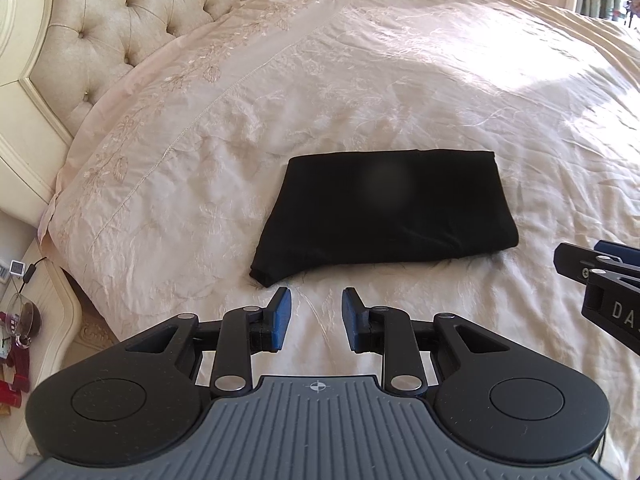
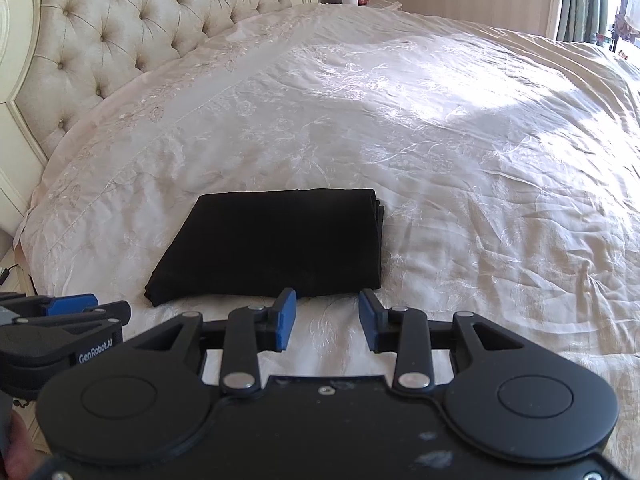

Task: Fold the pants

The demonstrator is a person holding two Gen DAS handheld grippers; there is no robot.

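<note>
Hovering, left claw [image 1: 315, 312]: blue-padded fingers stand apart with nothing between them, poised just short of the near edge of the pants.
Right claw [image 2: 327, 314]: likewise parted and holding nothing, its tips just in front of the near edge, towards the right-hand end of the bundle.
Side by side: each claw shows at the edge of the other's camera view, so they sit near one another.
Pants [image 1: 384, 210]: black, already folded into a compact, roughly rectangular stack, lying flat on the bed [image 1: 440, 80] in front of both claws.
Loose corner: at the near left of the stack a small flap pokes out past the tidy outline.
Task judgement: folding looks essentially done; only neatening seems left.
Doing it well: probably nudge or tuck that corner under with a light touch, pressing down rather than dragging, so the layers stay square and the cover beneath is not bunched.
Surroundings: cream embroidered cover, a tufted headboard [image 1: 120, 12] to the left, a cluttered bedside table [image 1: 52, 292] beyond the left edge of the bed.
Hard to make out: the dark cloth swallows detail, so seams and waistband cannot be told; layers show only at the far right corner in the right camera view. A blurry smudge sits over the pants in the left camera view.
</note>
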